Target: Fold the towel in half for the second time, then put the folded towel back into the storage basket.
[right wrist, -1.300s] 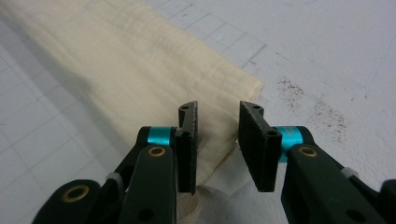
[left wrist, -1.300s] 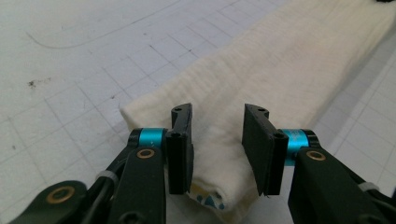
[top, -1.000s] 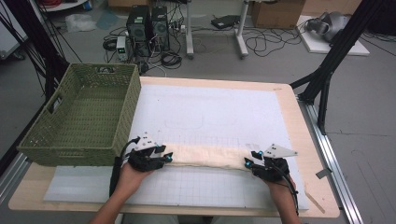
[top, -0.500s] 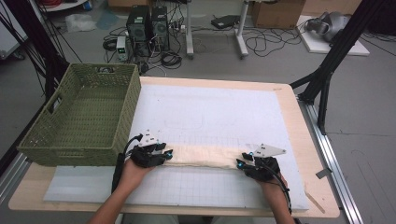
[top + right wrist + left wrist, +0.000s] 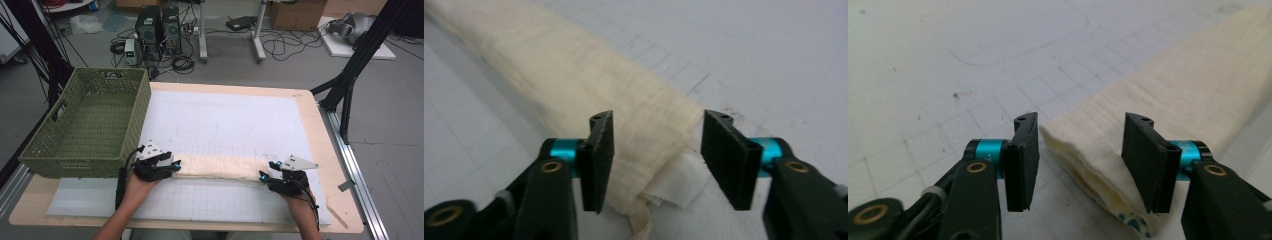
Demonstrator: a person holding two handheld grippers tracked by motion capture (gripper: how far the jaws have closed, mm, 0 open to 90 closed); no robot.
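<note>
A cream cloth [image 5: 220, 167], folded into a long strip, lies across the near part of the white mat [image 5: 225, 120]. My left gripper [image 5: 176, 165] is at its left end and my right gripper [image 5: 263, 176] at its right end. In the left gripper view the layered cloth end [image 5: 1088, 150] lies between the jaws of the left gripper [image 5: 1083, 160], with a gap beside the left jaw. In the right gripper view the cloth [image 5: 549, 65] ends between the jaws of the right gripper [image 5: 656, 160], with a gap beside the right jaw. Both pairs of jaws have just been opening and do not press the cloth.
A green woven basket [image 5: 85, 165] stands at the table's left, right beside my left hand. The wooden table edge [image 5: 320, 130] borders the mat on the right. Black stand legs, computers and cables are on the floor behind the table.
Both hands have stayed at the cloth's ends. The right gripper has edged slightly inward along the strip. The cloth lies where it lay.
</note>
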